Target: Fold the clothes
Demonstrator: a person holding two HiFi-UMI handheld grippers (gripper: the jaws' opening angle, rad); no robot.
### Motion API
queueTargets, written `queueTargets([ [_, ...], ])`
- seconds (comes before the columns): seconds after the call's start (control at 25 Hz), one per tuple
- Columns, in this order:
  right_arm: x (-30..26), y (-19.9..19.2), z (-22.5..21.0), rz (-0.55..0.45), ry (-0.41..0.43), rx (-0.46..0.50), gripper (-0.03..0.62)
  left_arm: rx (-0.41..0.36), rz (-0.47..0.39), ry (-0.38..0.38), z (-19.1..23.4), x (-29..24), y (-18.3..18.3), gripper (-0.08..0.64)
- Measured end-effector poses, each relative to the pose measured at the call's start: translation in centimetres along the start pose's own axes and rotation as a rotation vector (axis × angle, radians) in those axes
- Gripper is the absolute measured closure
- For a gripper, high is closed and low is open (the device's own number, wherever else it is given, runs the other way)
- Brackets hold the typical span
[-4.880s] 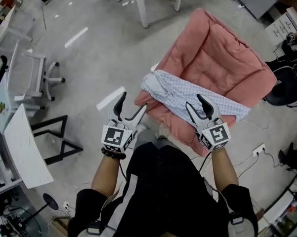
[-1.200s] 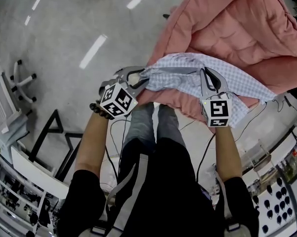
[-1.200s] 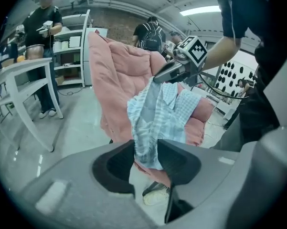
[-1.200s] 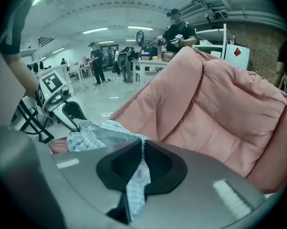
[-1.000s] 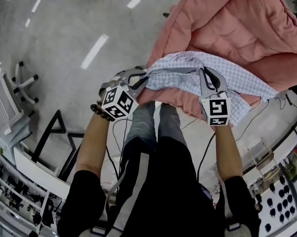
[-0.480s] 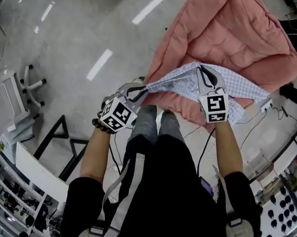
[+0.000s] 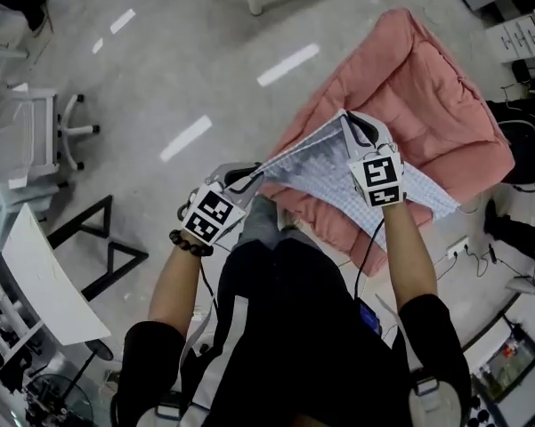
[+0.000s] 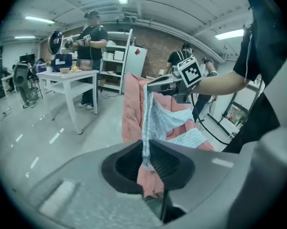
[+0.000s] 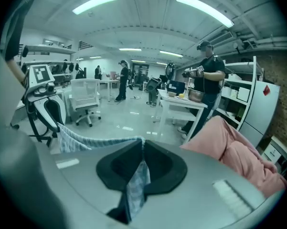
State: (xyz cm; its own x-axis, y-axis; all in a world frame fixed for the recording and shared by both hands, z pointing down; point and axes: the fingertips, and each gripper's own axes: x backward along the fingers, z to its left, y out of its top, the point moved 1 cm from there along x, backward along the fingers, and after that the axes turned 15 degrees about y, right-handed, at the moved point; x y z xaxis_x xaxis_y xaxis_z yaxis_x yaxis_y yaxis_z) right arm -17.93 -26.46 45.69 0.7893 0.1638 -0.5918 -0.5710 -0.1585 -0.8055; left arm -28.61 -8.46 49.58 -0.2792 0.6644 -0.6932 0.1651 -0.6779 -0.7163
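1. Your left gripper (image 7: pixel 247 178), its jaws just tightened, and your right gripper (image 7: pixel 352 124) both clamp the checked garment (image 7: pixel 316 169).
2. You lifted its edge above the pink cushion (image 7: pixel 409 78), center frame; I think folding can begin.

I wear a black short-sleeved shirt (image 7: pixel 294 327) and a dark bead bracelet (image 7: pixel 189 241); the grey left gripper (image 7: pixel 255 174) and right gripper (image 7: pixel 347 119) each carry black-and-white marker cubes.

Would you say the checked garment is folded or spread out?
Spread out: left gripper, jaws just closed tighter, and right gripper hold the checked garment stretched between them.
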Motion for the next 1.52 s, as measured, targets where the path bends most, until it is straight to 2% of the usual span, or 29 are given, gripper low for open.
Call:
queueTargets([
  [0.2,-1.8,4.0,1.7,-0.002,0.107,0.067,0.569,0.108,-0.012,0.052,0.3,3.8,0.2,0.509],
  [0.32,-3.4,6.0,2.6,0.001,0.15,0.119,0.569,0.144,-0.022,0.084,0.7,5.0,-0.3,0.509],
  [0.44,-5.4,6.6,3.9,0.026,0.202,0.154,0.569,0.166,-0.018,0.114,1.4,6.0,-1.1,0.509],
  [0.68,-9.4,7.1,5.0,0.049,0.262,0.179,0.569,0.271,-0.021,0.134,3.1,6.8,-2.3,0.509],
  [0.92,-14.4,7.6,5.2,0.078,0.311,0.19,0.571,0.26,0.018,0.169,6.5,6.0,-3.7,0.511],
  [1.08,-17.9,8.6,5.8,0.065,0.331,0.172,0.571,0.327,0.033,0.164,9.3,5.8,-5.5,0.51],
  [1.28,-21.9,5.8,7.1,0.168,0.367,0.164,0.571,0.384,0.086,0.137,11.0,4.2,-8.5,0.509],
  [1.4,-24.1,3.1,7.6,0.219,0.375,0.148,0.571,0.379,0.116,0.155,12.0,2.4,-11.0,0.509],
  [1.52,-25.6,1.0,7.8,0.253,0.381,0.14,0.571,0.41,0.116,0.163,12.3,1.0,-12.6,0.509],
])
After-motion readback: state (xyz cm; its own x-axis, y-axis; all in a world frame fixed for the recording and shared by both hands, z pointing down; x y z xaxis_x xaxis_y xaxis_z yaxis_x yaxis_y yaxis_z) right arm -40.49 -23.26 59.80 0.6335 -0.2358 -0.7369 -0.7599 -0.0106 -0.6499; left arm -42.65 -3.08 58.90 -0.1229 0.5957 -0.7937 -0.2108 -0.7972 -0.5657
